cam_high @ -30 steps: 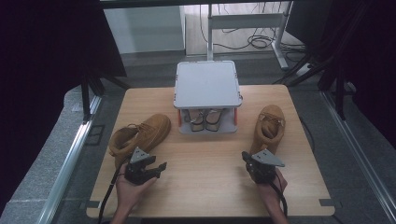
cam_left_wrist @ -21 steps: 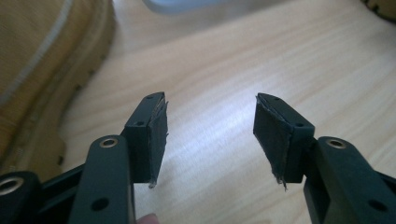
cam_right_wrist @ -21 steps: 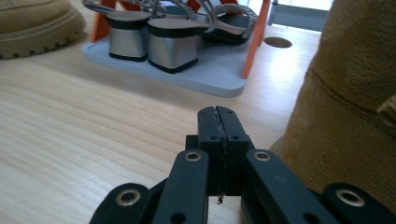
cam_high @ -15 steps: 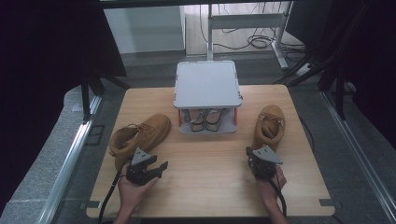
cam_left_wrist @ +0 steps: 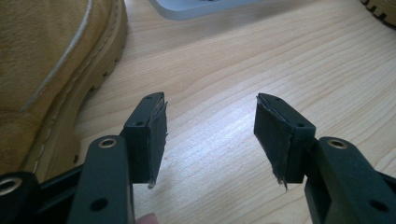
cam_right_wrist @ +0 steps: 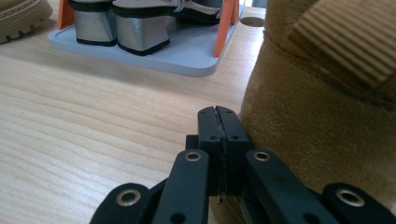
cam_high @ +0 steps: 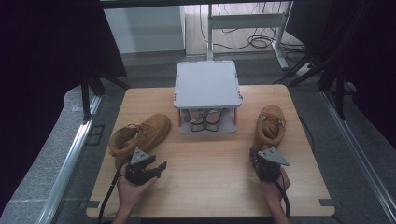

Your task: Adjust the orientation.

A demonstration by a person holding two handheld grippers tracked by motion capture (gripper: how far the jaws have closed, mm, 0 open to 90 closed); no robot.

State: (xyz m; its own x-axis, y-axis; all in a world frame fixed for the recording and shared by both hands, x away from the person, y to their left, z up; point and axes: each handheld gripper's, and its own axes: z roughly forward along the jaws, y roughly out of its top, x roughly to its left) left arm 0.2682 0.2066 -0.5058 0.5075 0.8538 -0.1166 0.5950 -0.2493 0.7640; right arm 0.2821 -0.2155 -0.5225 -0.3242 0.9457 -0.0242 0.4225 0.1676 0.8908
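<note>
Little has shifted since the earlier frames: only the right gripper [cam_high: 264, 164] has edged nearer the heel of the right boot [cam_high: 271, 123], jaws clenched on nothing. That tan suede boot (ribbed collar, lugged sole) stands right of the grey shoe rack [cam_high: 207, 88], its long axis running away from the person. Left of the rack, the left gripper [cam_high: 148, 165] hangs released beside the other boot [cam_high: 140, 136].

Two tan boots [cam_high: 140, 136], seemingly two sandals [cam_high: 205, 116]
</note>
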